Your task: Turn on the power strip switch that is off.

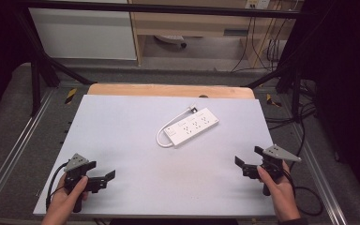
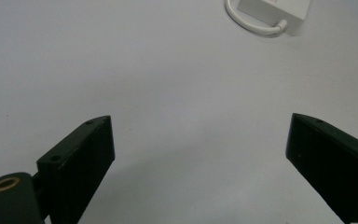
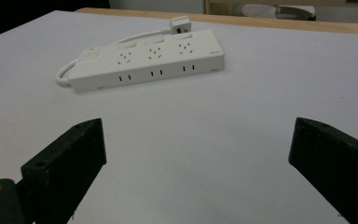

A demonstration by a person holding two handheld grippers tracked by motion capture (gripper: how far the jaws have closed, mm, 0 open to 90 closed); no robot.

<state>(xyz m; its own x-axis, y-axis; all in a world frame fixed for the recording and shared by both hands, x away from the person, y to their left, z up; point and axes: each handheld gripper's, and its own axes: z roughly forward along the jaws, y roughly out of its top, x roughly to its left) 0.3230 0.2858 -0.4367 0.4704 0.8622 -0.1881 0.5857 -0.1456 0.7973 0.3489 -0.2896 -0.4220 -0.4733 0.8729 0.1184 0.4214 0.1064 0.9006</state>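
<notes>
The power strip (image 1: 192, 126) lies flat near the middle of the counter (image 1: 122, 140), a little toward the far right. Its long axis runs diagonally, from the near-left end, where its cord (image 1: 161, 137) loops out, up to the far-right end, where the plug (image 1: 192, 110) rests just beside it. It sits ahead of both grippers and well apart from each. The right gripper (image 1: 246, 166) looks somewhat nearer, facing one long side of the strip. The left gripper (image 1: 104, 179) waits at the near-left corner. Both have their jaws spread wide, holding and touching nothing.
</notes>
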